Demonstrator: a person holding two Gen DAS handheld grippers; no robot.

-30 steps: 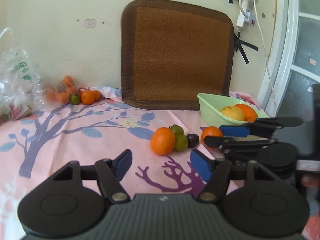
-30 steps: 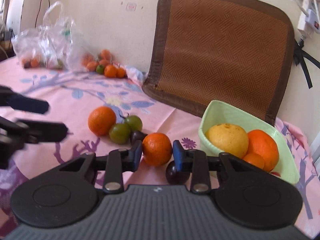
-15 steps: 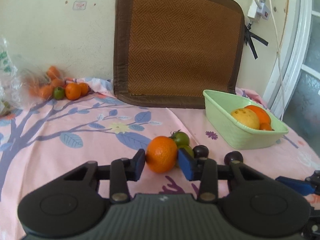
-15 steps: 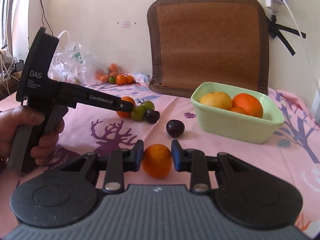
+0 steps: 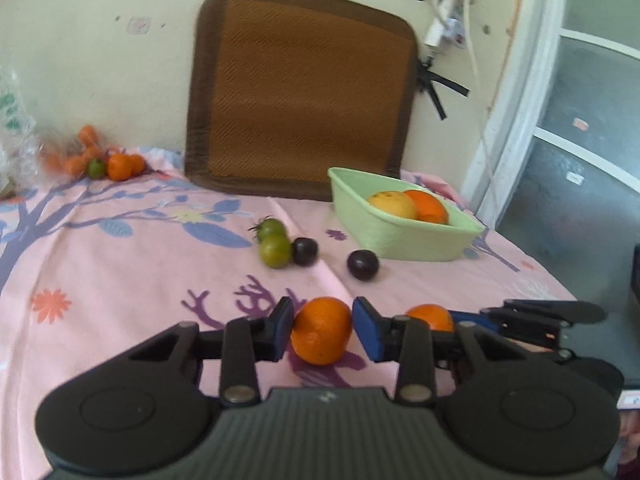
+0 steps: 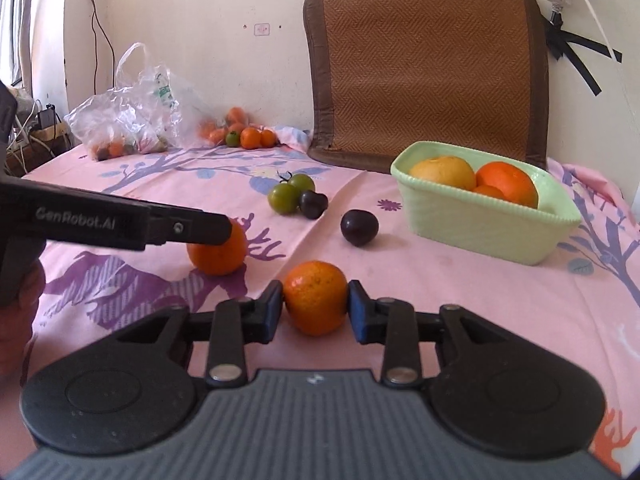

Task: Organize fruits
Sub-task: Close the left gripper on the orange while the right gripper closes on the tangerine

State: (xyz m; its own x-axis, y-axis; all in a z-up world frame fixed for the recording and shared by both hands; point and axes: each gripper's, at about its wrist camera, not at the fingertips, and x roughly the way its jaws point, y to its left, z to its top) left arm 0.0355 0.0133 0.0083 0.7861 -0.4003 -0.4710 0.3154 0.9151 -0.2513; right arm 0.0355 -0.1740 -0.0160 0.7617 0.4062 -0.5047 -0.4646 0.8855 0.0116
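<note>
My left gripper (image 5: 322,328) is shut on an orange (image 5: 321,335) low over the pink cloth near the front edge. My right gripper (image 6: 315,308) is shut on a second orange (image 6: 315,296) just to its right; that orange also shows in the left wrist view (image 5: 430,316). The left gripper's orange (image 6: 218,254) shows in the right wrist view under its finger. Two green tomatoes (image 5: 274,242) and two dark plums (image 5: 362,265) lie mid-table. A green basket (image 6: 484,216) at the right holds several citrus fruits.
A brown woven mat (image 6: 424,60) leans on the wall behind the basket. A pile of small oranges (image 6: 244,136) and a plastic bag (image 6: 132,116) of fruit lie at the back left. The table edge drops off at the right (image 5: 560,280).
Both grippers pulled back toward the front edge with their oranges. The left orange has left the tomato and plum cluster. The right gripper has drawn level beside the left one.
</note>
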